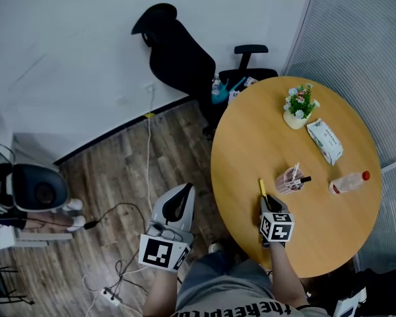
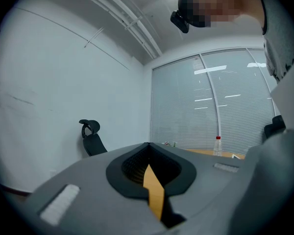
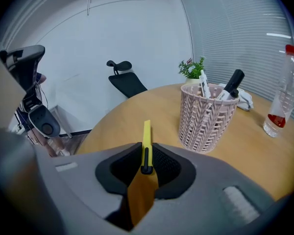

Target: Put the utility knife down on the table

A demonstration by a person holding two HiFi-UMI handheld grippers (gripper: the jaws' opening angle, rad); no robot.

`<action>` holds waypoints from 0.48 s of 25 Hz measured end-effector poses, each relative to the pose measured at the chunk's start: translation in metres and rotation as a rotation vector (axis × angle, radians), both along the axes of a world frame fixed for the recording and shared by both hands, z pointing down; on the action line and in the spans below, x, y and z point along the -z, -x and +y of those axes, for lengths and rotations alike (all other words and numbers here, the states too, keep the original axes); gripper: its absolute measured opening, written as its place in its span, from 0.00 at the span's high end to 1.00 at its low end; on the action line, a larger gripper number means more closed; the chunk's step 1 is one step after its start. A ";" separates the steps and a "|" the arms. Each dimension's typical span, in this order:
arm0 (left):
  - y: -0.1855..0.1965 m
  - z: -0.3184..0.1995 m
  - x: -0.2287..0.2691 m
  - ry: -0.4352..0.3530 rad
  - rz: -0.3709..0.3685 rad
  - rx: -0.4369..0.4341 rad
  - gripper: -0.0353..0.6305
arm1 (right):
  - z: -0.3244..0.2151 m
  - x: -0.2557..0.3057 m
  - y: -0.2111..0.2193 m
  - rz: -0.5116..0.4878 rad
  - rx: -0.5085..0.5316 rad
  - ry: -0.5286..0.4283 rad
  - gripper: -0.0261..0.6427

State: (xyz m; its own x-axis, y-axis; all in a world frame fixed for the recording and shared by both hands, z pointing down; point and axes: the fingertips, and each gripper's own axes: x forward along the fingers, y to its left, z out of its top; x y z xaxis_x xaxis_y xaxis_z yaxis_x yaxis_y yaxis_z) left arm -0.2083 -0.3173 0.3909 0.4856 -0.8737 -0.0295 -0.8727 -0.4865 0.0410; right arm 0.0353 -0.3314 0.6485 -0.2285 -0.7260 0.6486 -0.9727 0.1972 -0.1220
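A yellow utility knife (image 1: 263, 190) sticks out forward from my right gripper (image 1: 269, 205), which is shut on it just above the near left part of the round wooden table (image 1: 251, 137). In the right gripper view the knife (image 3: 146, 140) is clamped upright between the dark pads of that gripper (image 3: 146, 154), its tip pointing past the table edge. My left gripper (image 1: 178, 202) hangs off the table over the wood floor, jaws together and holding nothing. Its own view shows the left gripper (image 2: 148, 164) tilted up toward the wall and blinds.
A pink woven pen basket (image 1: 290, 180) (image 3: 206, 119) stands just right of the knife. A plastic bottle (image 1: 348, 183), a tissue pack (image 1: 325, 140) and a small potted plant (image 1: 298, 105) sit farther out. A black office chair (image 1: 181, 58) stands behind the table. Cables and a power strip (image 1: 109, 296) lie on the floor.
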 end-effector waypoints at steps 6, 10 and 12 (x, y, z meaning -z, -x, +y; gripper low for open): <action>0.002 0.000 -0.002 0.006 -0.004 0.003 0.93 | 0.004 -0.010 -0.005 0.039 -0.005 0.029 0.86; 0.003 0.001 -0.004 0.009 -0.006 0.006 0.93 | 0.004 -0.015 -0.005 0.055 0.002 0.042 0.86; 0.004 0.001 -0.004 0.012 -0.005 0.006 0.93 | 0.005 -0.016 -0.004 0.064 0.004 0.050 0.86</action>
State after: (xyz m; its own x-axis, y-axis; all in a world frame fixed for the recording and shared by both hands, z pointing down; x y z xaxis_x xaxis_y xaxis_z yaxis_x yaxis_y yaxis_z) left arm -0.2120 -0.3165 0.3953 0.4803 -0.8770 -0.0167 -0.8760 -0.4805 0.0424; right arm 0.0394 -0.3266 0.6650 -0.1887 -0.6918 0.6970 -0.9780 0.1966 -0.0696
